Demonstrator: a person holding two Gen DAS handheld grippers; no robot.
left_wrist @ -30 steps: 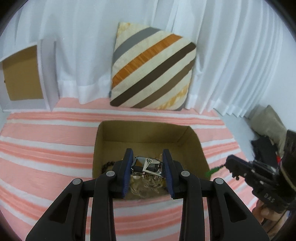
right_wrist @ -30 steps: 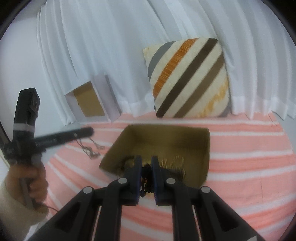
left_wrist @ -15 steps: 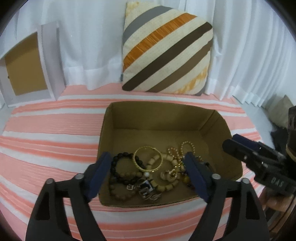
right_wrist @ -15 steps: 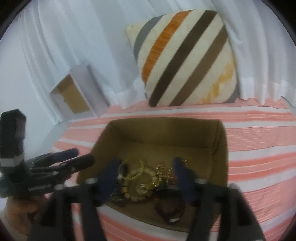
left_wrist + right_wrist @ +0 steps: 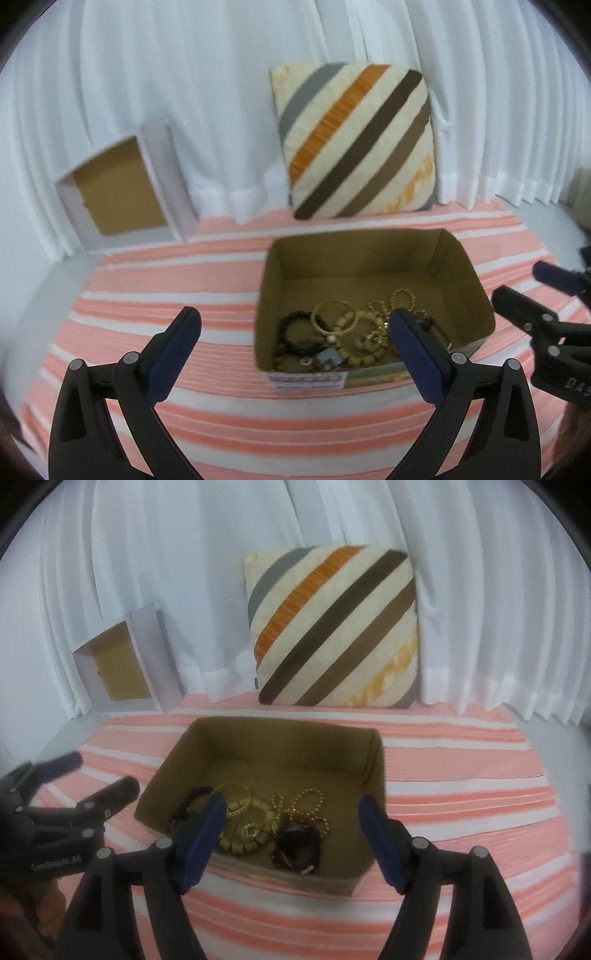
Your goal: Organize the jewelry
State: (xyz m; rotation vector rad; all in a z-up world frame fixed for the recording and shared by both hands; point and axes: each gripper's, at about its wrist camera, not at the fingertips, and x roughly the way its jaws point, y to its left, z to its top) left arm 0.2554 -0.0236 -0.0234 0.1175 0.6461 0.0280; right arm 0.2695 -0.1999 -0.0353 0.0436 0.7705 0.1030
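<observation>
A brown cardboard box point(image 5: 476, 291) point(image 5: 375, 775) sits on the striped cloth and holds a pile of jewelry point(image 5: 343, 336) point(image 5: 266, 823): a gold bangle point(image 5: 334, 317), dark and wooden bead bracelets, gold bead chains and a silver watch point(image 5: 328, 357). My left gripper point(image 5: 295, 332) is wide open and empty, held above the cloth in front of the box's left side; it also shows in the right wrist view point(image 5: 96, 779). My right gripper point(image 5: 290, 816) is wide open and empty, above the box's near edge; it also shows in the left wrist view point(image 5: 532, 284).
A striped cushion point(image 5: 354, 140) leans against the white curtain behind the box. A white box with a brown inside point(image 5: 122, 192) stands at the back left. The pink and white striped cloth point(image 5: 166, 280) covers the surface.
Both grippers opened and let their jewelry go into the box, then drew back and up. The left gripper dropped the silver watch and has shifted left.
</observation>
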